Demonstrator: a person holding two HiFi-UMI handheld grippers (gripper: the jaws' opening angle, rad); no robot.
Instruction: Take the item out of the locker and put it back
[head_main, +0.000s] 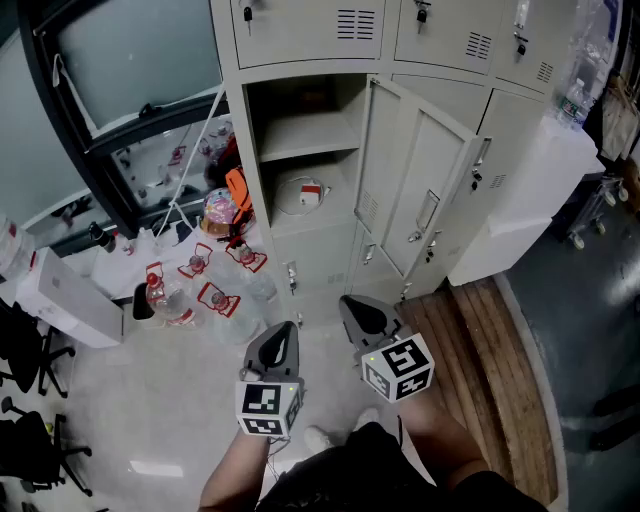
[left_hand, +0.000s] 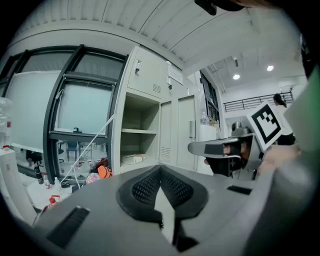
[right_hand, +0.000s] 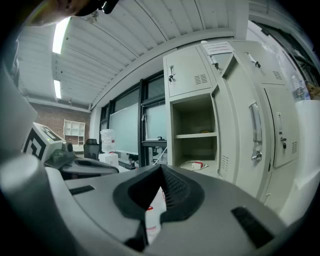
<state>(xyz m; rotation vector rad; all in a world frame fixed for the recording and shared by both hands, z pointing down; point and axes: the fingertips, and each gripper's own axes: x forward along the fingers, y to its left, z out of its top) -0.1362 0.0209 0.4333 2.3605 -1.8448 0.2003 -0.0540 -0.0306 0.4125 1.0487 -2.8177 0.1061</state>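
Note:
The grey locker (head_main: 300, 120) stands in front of me with its door (head_main: 415, 190) swung open to the right. On its lower shelf lies the item (head_main: 303, 194), a coiled white cable with a small white and red block; it also shows in the left gripper view as the item (left_hand: 134, 159) and in the right gripper view as the item (right_hand: 195, 165). The upper shelf looks bare. My left gripper (head_main: 275, 345) and right gripper (head_main: 365, 318) hover low over the floor, well short of the locker. Both (left_hand: 160, 169) (right_hand: 161, 169) are shut with nothing between the jaws.
Several water bottles with red labels (head_main: 190, 290) and an orange object (head_main: 238, 190) crowd the floor left of the locker. A white box (head_main: 70, 295) and black office chairs (head_main: 25, 350) stand further left. A wooden platform (head_main: 500, 370) and a white cabinet (head_main: 530, 200) are at right.

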